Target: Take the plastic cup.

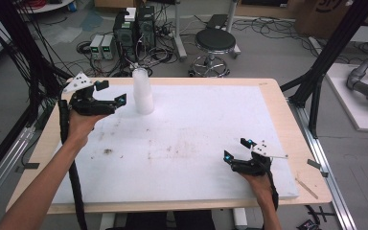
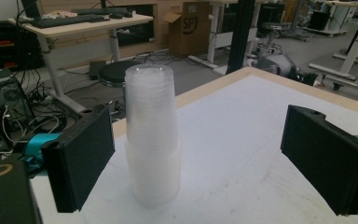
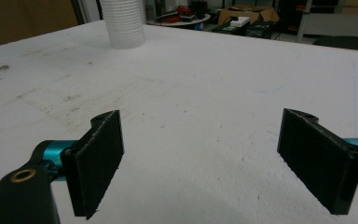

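The left gripper (image 1: 111, 93) has its jaws wide apart, and a stack of clear plastic cups (image 2: 151, 135) stands upright just ahead of them, apart from both. The right gripper (image 1: 237, 149) is also wide and holds nothing above the stained white board (image 1: 196, 134); the cups are well apart from it. Behind the stack, past the table edge, stand a black stool (image 1: 215, 43) and computer towers (image 1: 134, 28).

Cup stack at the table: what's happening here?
A person holds a gripper in each hand. The left gripper, jaws open, sits beside the upright stack of clear cups near the far edge of the white board, not touching it. The right gripper, also open, holds nothing near the front right.
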